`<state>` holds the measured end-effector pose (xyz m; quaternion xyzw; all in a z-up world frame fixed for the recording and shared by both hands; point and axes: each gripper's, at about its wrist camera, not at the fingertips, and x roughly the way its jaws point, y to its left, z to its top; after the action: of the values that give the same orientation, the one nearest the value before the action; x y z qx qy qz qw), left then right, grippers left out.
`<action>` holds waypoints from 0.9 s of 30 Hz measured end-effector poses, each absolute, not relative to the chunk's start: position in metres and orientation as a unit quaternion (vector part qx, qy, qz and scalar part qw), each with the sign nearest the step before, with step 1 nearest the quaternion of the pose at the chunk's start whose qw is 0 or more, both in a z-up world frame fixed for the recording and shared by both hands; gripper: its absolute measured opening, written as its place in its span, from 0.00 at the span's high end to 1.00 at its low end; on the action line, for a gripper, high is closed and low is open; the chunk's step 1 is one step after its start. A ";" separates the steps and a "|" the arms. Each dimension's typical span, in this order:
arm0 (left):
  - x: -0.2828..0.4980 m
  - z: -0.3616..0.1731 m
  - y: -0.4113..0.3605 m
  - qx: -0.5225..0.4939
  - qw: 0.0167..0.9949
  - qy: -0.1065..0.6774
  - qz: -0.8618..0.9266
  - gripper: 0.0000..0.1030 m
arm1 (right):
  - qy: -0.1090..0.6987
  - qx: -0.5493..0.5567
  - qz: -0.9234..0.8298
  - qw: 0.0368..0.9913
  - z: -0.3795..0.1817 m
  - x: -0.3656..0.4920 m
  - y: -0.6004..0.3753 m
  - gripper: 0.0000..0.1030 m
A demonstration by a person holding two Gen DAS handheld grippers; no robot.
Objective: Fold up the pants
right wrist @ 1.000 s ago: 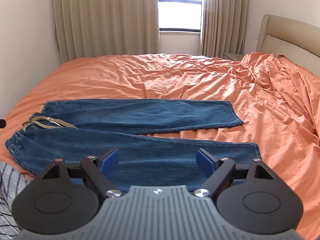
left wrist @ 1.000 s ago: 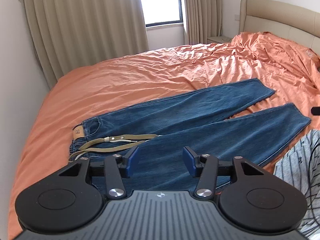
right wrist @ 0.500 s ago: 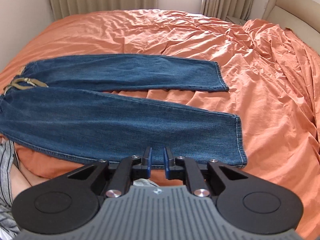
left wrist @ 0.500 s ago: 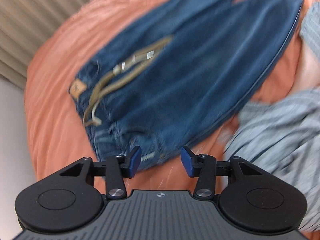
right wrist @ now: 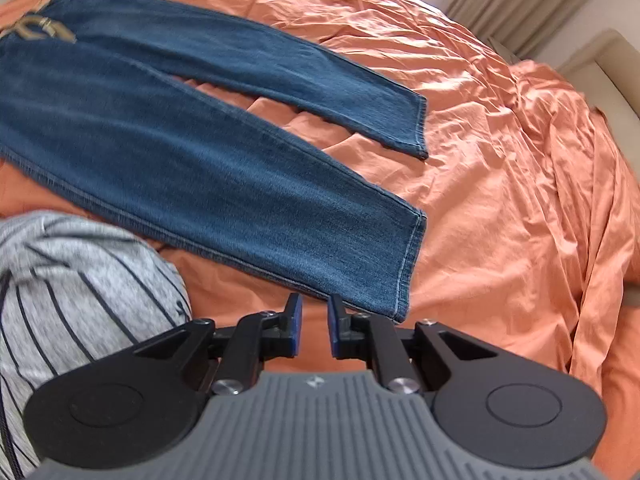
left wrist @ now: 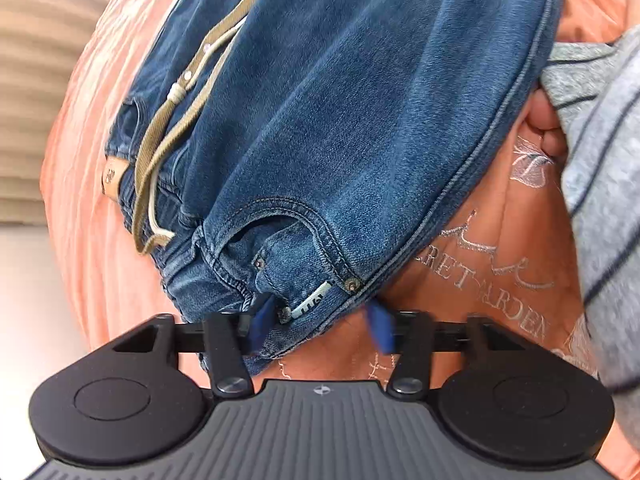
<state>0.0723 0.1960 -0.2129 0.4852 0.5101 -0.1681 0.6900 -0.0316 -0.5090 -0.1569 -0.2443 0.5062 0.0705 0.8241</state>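
Blue jeans (left wrist: pixel 360 120) lie flat on the orange bed sheet (left wrist: pixel 76 208), legs spread apart. In the left wrist view the waist fills the frame, with its tan drawstring (left wrist: pixel 168 136) and a front pocket. My left gripper (left wrist: pixel 320 322) points steeply down at the near waistband corner. Its jaws are closing with that corner between them; the right pad still sits off the denim. In the right wrist view the jeans (right wrist: pixel 200 160) stretch to the left. My right gripper (right wrist: pixel 315 322) hovers just short of the near leg's hem (right wrist: pixel 408 264), its jaws almost together with nothing between them.
A person's grey striped garment (right wrist: pixel 72 280) bulges at the lower left beside the near leg; the same garment (left wrist: pixel 600 160) is on the right in the left wrist view. Wrinkled orange sheet (right wrist: pixel 500 160) covers the bed. Curtains (right wrist: pixel 500 0) and a beige headboard (right wrist: pixel 608 64) are behind.
Both grippers dropped and tipped down toward the bed. The left one rolled and came in on the waistband corner. The right jaws went from wide to nearly together as it neared the hem.
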 end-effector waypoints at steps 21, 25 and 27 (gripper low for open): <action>0.093 -0.116 0.187 0.292 0.856 0.426 0.023 0.88 | 0.478 -0.467 0.207 0.714 -0.269 0.008 -0.493 0.75; 0.098 -0.115 0.185 0.290 0.853 0.432 0.033 0.88 | 0.462 -0.492 0.220 0.704 -0.281 0.007 -0.488 0.78; 0.102 -0.115 0.186 0.285 0.854 0.434 0.037 0.87 | 0.458 -0.505 0.220 0.698 -0.287 0.007 -0.487 0.86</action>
<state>0.1021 0.1860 -0.1153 0.2855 0.4343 0.0368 0.8535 0.0067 -0.4868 -0.2874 -0.5046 0.4585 0.2197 0.6978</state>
